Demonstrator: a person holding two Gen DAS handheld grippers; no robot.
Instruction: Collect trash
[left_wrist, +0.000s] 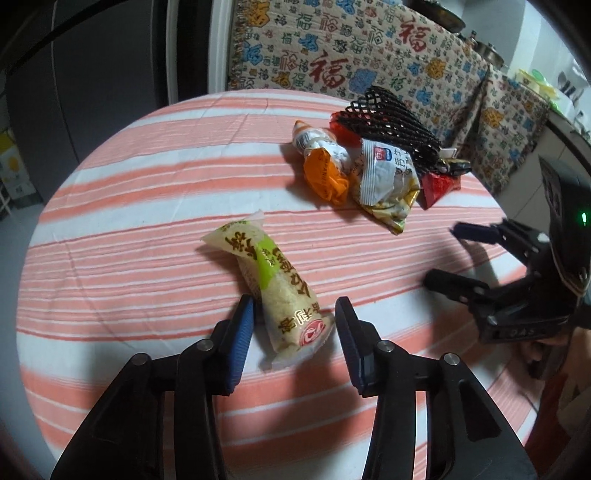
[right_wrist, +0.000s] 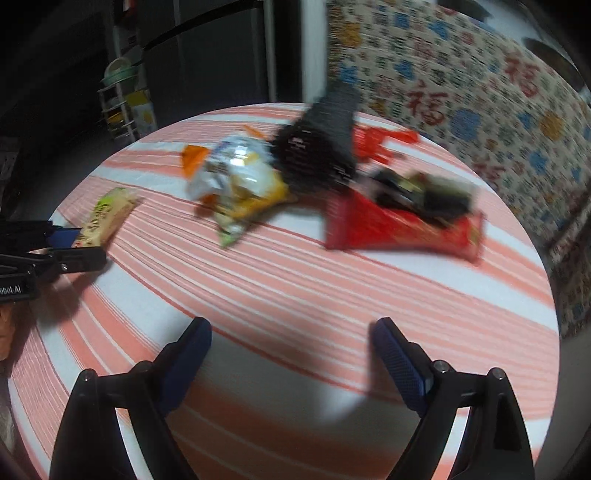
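A cream and green snack wrapper (left_wrist: 275, 291) lies on the round striped table (left_wrist: 129, 229). My left gripper (left_wrist: 294, 314) is open, its fingers either side of the wrapper's near end, not closed on it. A pile of trash sits further back: an orange wrapper (left_wrist: 327, 177), a white and yellow bag (left_wrist: 388, 184), a black foam net (left_wrist: 391, 125) and a red wrapper (left_wrist: 439, 186). My right gripper (right_wrist: 291, 332) is open and empty above bare cloth; it also shows in the left wrist view (left_wrist: 443, 254). The right wrist view is blurred; the red wrapper (right_wrist: 399, 225) lies ahead.
A sofa or cabinet under a patterned cloth (left_wrist: 369, 55) stands behind the table. A dark fridge (left_wrist: 92, 85) is at the back left. A shelf rack (right_wrist: 122, 103) stands on the floor beyond the table's edge.
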